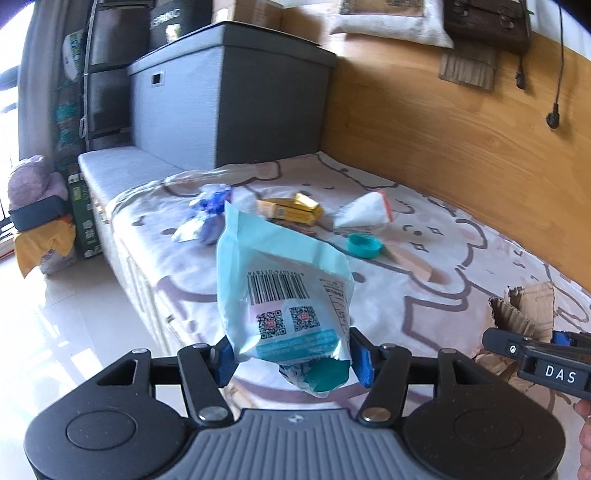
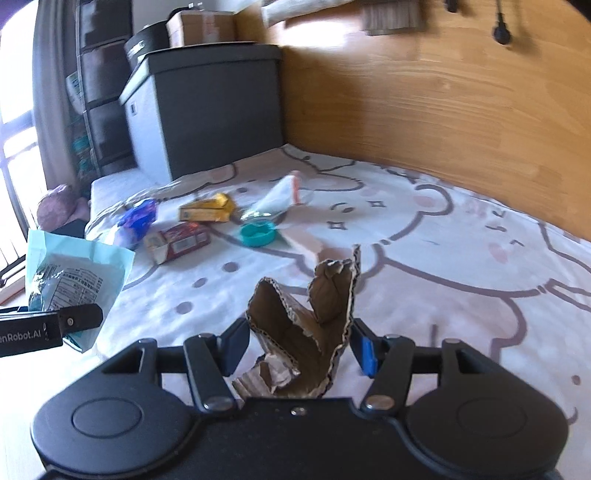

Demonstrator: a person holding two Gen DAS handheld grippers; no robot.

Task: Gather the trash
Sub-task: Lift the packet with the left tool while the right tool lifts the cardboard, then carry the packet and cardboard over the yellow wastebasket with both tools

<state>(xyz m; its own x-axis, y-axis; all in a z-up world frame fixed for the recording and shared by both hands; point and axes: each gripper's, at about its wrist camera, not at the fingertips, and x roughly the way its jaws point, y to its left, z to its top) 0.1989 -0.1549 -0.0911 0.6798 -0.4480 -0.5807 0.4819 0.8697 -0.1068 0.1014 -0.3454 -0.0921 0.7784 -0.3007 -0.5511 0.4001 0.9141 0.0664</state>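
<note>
pale blue packet (image 1: 280,291): shiny, crinkly plastic
torn cardboard (image 2: 306,325): rough brown paper with wavy edges
bed sheet (image 2: 424,258): soft matt cloth
wall panel (image 1: 443,122): smooth wood
teal lid (image 1: 364,245): smooth plastic

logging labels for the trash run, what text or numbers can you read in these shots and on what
"DAS": white label on the right gripper, seen from the left wrist.
"enRobot.AI" (start cut off): side of the left gripper, seen from the right wrist.
"SPRING" (partial): black container on the grey storage box.
Light blue plastic pouch: barcode, digits and two QR codes, print too small to read.
Yellow carton, red packet: blurred.
</note>
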